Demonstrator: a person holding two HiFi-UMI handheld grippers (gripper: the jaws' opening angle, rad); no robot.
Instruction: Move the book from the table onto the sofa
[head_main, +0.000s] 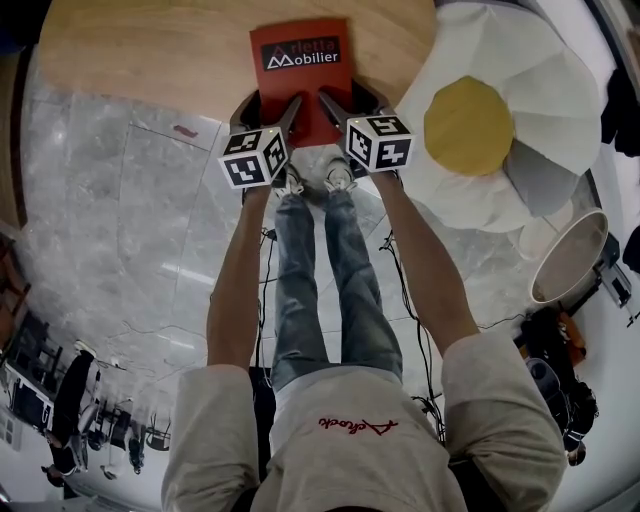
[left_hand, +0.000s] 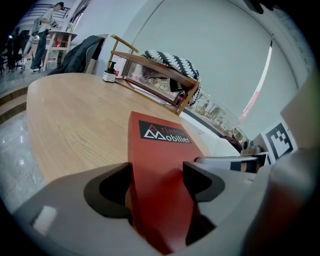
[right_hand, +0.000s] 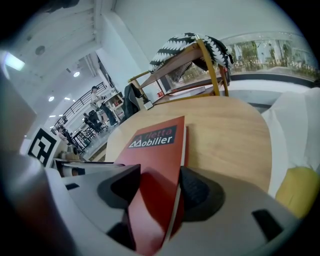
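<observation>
The red book (head_main: 300, 75) lies flat on the round wooden desk (head_main: 150, 50), at its near edge, with the dark title label at the far end of the cover. Its near end reaches between the jaws of both grippers. The left gripper (head_main: 270, 108) takes the near left corner and the right gripper (head_main: 350, 100) the near right corner, side by side and pointing down at a slant. In the left gripper view the book (left_hand: 160, 165) runs through the gap of the left gripper (left_hand: 157, 172), whose jaws stand wide apart, one at each face; no squeeze on the cover shows. The right gripper view shows the same: the book (right_hand: 157, 150) sits in the gap of the right gripper (right_hand: 159, 175), jaws spread wide, page edge toward the right-hand jaw. At the desk's far side stands a wooden rack (left_hand: 155, 75) draped with a black-and-white cloth (right_hand: 195, 45), and a small bottle (left_hand: 109, 75) is beside it. To the right of the desk lies a white cushion (head_main: 520, 70) with a yellow centre, just beside the desk's edge. Grey marble floor (head_main: 130, 220) lies below.
</observation>
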